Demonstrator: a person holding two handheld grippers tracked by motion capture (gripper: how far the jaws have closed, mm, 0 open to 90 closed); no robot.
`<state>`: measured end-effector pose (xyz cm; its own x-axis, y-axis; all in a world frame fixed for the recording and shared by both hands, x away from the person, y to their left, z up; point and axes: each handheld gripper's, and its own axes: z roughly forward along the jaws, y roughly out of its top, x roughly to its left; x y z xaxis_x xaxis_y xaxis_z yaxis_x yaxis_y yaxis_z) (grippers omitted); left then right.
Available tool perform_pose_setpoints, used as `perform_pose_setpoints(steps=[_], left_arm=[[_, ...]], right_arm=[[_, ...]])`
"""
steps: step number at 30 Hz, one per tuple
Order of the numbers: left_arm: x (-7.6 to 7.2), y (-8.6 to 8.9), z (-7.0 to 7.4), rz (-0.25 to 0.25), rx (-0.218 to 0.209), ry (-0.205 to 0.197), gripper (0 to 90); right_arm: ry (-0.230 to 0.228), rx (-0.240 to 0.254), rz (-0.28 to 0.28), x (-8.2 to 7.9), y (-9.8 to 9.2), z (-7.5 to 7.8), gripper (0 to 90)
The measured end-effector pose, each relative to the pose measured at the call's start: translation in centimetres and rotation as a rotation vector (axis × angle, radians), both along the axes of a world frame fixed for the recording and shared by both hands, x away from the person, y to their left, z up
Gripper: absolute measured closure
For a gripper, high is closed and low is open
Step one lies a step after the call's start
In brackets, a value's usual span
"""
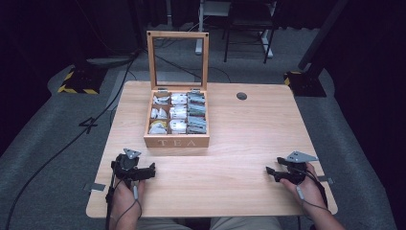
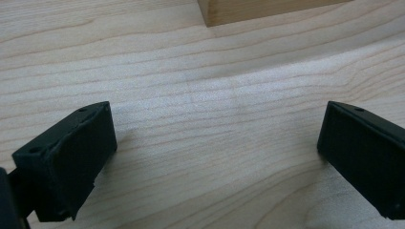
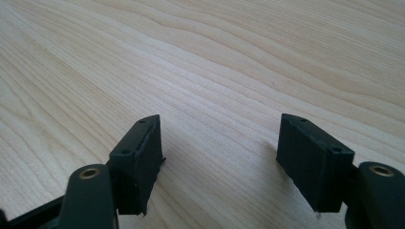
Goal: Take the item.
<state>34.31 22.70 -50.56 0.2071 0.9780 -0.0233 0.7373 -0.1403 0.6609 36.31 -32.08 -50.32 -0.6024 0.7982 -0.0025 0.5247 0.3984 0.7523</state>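
Observation:
A wooden tea box (image 1: 176, 141) marked TEA stands at the table's middle, its glass lid (image 1: 177, 60) raised upright. Several compartments inside hold tea bags (image 1: 178, 113). My left gripper (image 1: 152, 171) rests on the table near the front left, open, with bare wood between its jaws. A corner of the tea box (image 2: 258, 10) shows ahead of it in the left gripper view. My right gripper (image 1: 271, 173) rests near the front right, open and holding nothing. The left gripper (image 2: 217, 148) and the right gripper (image 3: 219, 152) each look onto plain tabletop.
The light wooden table (image 1: 230, 158) has a round cable hole (image 1: 242, 96) at its back right. Beyond it, on grey carpet, are stand bases with yellow-black tape (image 1: 76, 81), cables and chair legs (image 1: 246, 38). Open tabletop lies between the grippers and right of the box.

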Motion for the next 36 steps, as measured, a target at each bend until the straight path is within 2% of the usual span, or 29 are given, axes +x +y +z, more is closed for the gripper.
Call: perform_pose_setpoints(steps=[14, 17, 20, 23, 24, 26, 27, 28, 29, 30, 32, 36], left_arm=[[0.0, 0.0, 0.0, 0.0, -0.001, -0.001, 0.1], [0.0, 0.0, 0.0, 0.0, -0.001, 0.0, 0.1], [0.0, 0.0, 0.0, 0.0, -0.002, 0.0, 0.1], [0.0, 0.0, 0.0, 0.0, -0.002, 0.0, 0.1], [0.0, 0.0, 0.0, 0.0, -0.001, 0.0, 0.1], [0.0, 0.0, 0.0, 0.0, -0.001, 0.0, 0.1], [0.0, 0.0, 0.0, 0.0, -0.001, 0.0, 0.1], [0.0, 0.0, 0.0, 0.0, 0.0, 0.0, 0.1], [0.0, 0.0, 0.0, 0.0, 0.0, 0.0, 0.1], [0.0, 0.0, 0.0, -0.001, -0.001, 0.0, 0.1], [0.0, 0.0, 0.0, 0.0, -0.002, 0.0, 0.1], [0.0, 0.0, 0.0, 0.0, -0.001, 0.0, 0.1]], right_arm=[[0.001, 0.001, 0.0, 0.0, 0.0, 0.0, 33.3], [-0.001, 0.009, 0.003, 0.1, -0.1, 0.0, 38.4], [-0.01, 0.007, 0.013, 0.0, 0.0, 0.1, 39.7], [-0.022, 0.026, 0.019, 0.1, 0.2, 0.4, 39.9], [-0.038, 0.037, 0.017, 0.2, 0.3, 0.9, 40.3], [-0.038, 0.038, 0.019, 0.2, 0.3, 1.0, 40.3], [-0.033, 0.039, 0.02, 0.3, 0.3, 1.1, 40.2], [-0.002, 0.044, 0.036, 0.6, 0.5, 1.3, 39.2], [-0.002, 0.044, 0.036, 0.6, 0.5, 1.3, 39.2], [0.022, 0.033, 0.066, 0.9, 0.8, 1.6, 39.1], [0.009, 0.024, 0.079, 1.2, 1.2, 2.2, 39.1], [0.001, 0.05, 0.091, 1.5, 1.7, 3.1, 39.8]])
